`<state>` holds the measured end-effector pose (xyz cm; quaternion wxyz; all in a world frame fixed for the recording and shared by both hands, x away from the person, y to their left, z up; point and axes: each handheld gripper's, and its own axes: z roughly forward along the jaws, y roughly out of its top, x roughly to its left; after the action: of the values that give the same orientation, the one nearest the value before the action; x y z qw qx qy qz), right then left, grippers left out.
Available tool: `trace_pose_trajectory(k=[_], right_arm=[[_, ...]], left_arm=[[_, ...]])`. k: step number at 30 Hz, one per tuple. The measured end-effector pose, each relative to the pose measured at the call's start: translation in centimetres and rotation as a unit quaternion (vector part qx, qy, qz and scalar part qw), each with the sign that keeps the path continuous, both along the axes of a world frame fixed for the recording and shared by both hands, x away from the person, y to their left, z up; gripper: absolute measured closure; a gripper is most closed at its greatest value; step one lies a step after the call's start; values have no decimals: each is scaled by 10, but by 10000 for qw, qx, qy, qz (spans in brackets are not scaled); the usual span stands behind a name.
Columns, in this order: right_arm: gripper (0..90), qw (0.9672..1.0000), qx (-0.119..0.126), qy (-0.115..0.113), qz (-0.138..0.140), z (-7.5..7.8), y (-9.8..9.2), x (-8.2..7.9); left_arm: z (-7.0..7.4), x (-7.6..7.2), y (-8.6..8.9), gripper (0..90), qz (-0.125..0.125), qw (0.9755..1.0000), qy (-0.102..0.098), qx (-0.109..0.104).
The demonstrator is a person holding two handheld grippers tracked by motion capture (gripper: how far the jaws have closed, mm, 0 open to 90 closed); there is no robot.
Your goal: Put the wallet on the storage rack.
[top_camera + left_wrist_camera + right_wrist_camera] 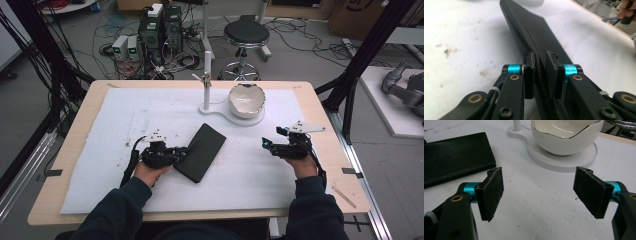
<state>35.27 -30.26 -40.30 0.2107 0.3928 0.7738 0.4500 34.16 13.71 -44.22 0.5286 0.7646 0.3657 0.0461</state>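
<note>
**Inspection: black leather case gripped at its edge, not yet moved or opened**

Progress. The left gripper (540, 75) is closed on the stitched near edge of the black leather case (201, 151); in the left gripper view both pads (529, 75) press against the seam, with the case running away from the jaws and tilted up on that edge. In the high view the case lies on the white foam mat (100, 150), left of centre, well short of the bowl stand. The right gripper (540, 192) hangs above bare mat to the right, jaws spread wide with nothing between them, the case well off to its left. Judgement: the grasp is made; any lifting, carrying or opening of the case remains to be done, and the right gripper has no part in the work so far.

Containers. A white bowl with a wavy, metallic-trimmed rim (246, 99) sits on the round base of a white stand (220, 109) with an upright post (207, 75). As far as its interior shows, the bowl holds nothing. The case is shut; its contents cannot be told.
</note>
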Motion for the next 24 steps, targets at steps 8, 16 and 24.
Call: trace_pose_trajectory(k=[8, 16, 24], right_arm=[[215, 9987, 54, 10, 506, -1, 20, 3], [216, 9943, -25, 231, 1045, -12, 54, 28], [212, 9908, 194, 233, 1321, -17, 77, 55]], left_arm=[[19, 10, -12, 799, -209, 9992, -284, 203], [26, 16, -32, 801, -424, 9975, -455, 327], [27, 15, -33, 801, -465, 9971, -510, 327]])
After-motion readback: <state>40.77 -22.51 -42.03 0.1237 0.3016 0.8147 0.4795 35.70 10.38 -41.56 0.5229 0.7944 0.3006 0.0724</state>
